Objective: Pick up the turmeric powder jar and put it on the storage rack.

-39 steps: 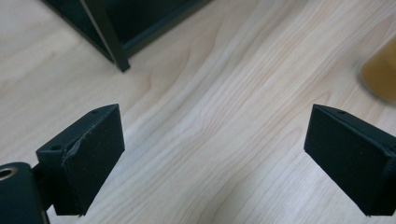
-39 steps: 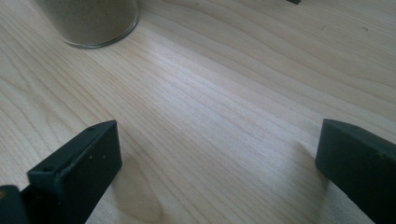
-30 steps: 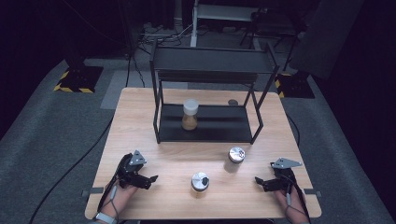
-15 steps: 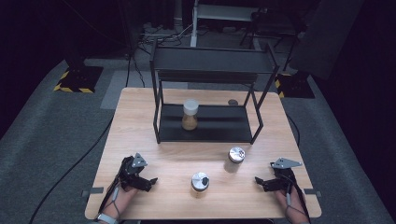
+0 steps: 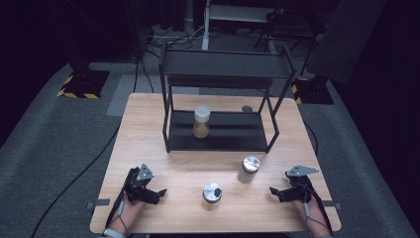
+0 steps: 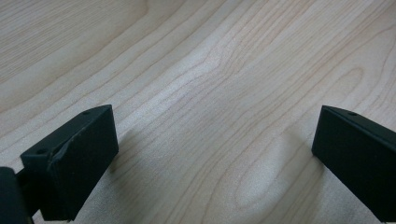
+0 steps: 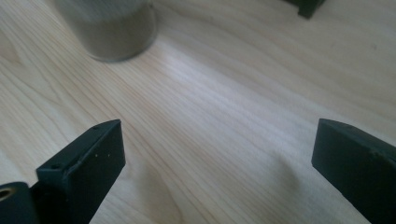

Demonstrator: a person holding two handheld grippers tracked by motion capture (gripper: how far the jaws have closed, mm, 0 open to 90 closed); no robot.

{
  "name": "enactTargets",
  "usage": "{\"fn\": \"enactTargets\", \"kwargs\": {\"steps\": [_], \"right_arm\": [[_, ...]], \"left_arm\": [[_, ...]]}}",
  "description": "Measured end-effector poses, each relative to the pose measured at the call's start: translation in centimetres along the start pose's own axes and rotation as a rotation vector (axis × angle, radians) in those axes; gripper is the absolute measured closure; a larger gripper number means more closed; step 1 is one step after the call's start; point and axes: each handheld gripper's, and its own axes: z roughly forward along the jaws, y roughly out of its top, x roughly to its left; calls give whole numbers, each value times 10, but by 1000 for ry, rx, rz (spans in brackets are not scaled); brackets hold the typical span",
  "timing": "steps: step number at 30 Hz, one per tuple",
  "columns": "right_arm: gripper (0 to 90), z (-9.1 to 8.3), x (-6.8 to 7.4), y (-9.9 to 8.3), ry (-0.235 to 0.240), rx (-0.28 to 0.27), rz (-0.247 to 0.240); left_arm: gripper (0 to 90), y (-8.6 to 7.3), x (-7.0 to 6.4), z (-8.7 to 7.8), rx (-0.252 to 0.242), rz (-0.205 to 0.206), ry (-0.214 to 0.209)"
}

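Two grippers rest low at the near edge of the wooden surface, the left gripper at the near left and the right gripper at the near right. Both have their jaws spread wide with nothing between them; each gripper view shows only bare wood in the gap.

Just past them, two small jars with shiny metal lids stand upright in the open: the near jar roughly midway between the grippers, and the far jar a little farther back and to the right, near the right gripper, whose view shows its blurred base.

Both jars look narrow and fairly tall, so I judge the main risk to be a tip-over: a jaw coming in low and sideways could clip one before the other jaw has reached round it. Gripping on the smooth lid might also slip.

Farther back stands a black two-tier rack, with a white-capped bottle on its lower shelf. Lifting a jar that way could knock a rack post or that bottle.
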Motion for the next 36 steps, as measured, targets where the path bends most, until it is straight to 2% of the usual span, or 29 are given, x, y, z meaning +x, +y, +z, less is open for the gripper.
{"fn": "enactTargets", "kwargs": {"steps": [7,21,25,33,36], "right_arm": [[23,-18,9,11,6,-63,-34],[23,-49,24,37,21,-134,-86],[23,-55,22,42,76,-177,-69],[23,-55,41,65,103,-179,-128],[23,-50,47,73,131,-176,-137]], "left_arm": [[0,0,0,0,0,0,0],[0,0,-2,0,1,-9,7],[0,0,-2,0,0,-11,8],[0,-1,-3,0,-1,-15,11],[0,-1,-3,0,-1,-16,11]]}}
